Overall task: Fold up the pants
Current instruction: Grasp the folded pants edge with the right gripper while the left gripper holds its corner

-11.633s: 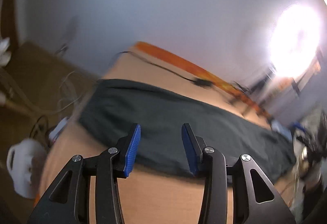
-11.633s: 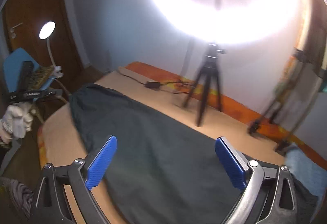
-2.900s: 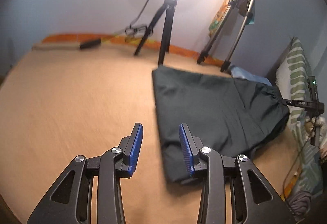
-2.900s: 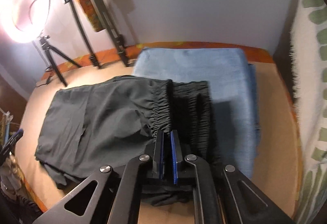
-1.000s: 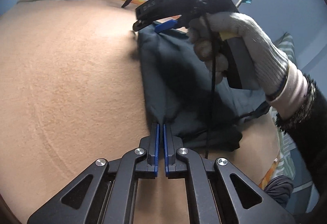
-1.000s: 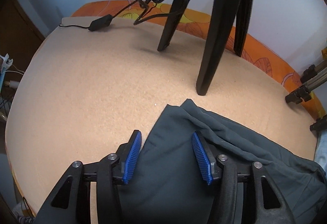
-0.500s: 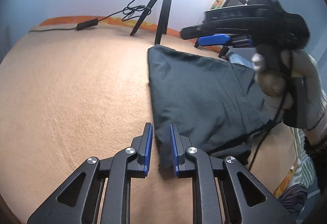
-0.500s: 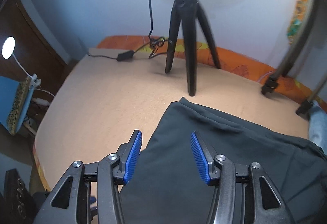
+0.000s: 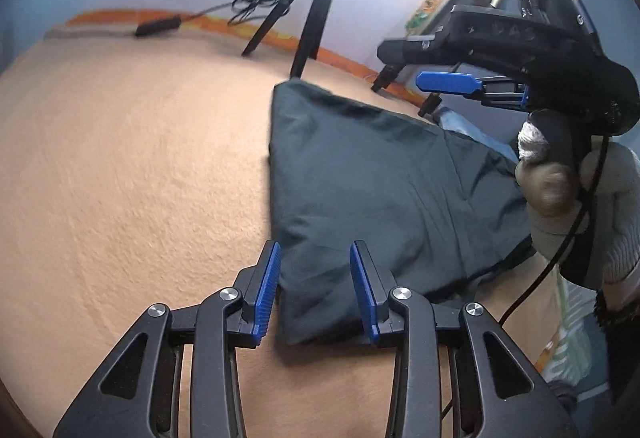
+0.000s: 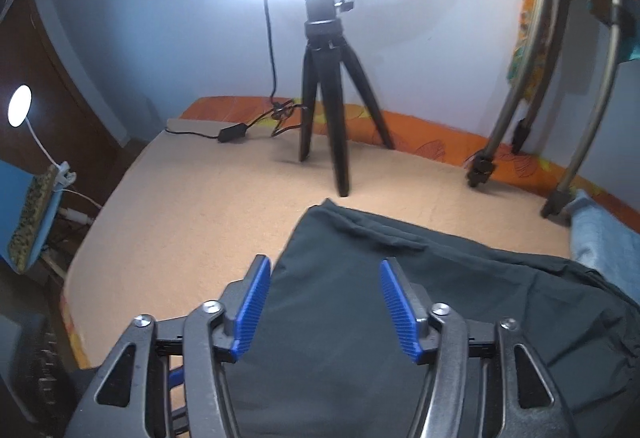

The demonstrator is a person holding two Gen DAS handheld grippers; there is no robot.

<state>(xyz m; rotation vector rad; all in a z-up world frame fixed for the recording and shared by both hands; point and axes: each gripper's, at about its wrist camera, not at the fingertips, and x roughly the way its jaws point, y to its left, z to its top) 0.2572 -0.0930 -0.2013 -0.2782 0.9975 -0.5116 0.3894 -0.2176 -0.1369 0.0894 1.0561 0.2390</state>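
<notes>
The dark grey pants (image 9: 372,182) lie folded over on the tan bed cover (image 9: 132,174), the fold edge running along their left side. My left gripper (image 9: 315,278) hovers just above the near corner of the pants; its jaws are opening and the blue pads press on nothing. In the left wrist view a gloved hand (image 9: 580,190) holds my right gripper (image 9: 446,82) raised above the far right of the pants. The right wrist view shows that gripper (image 10: 326,306) above the pants (image 10: 400,318), its jaws opening with nothing between them.
A black tripod (image 10: 328,94) under a bright ring light stands on the bed just beyond the pants' far corner. Metal stand legs (image 10: 560,142) rise at the back right. A folded blue cloth (image 10: 604,246) lies at the right. A cable and adapter (image 10: 232,132) run along the far edge.
My left gripper has let go of the pants' near corner and its jaws have spread. The right gripper has risen from the far corner of the pants and opened wider.
</notes>
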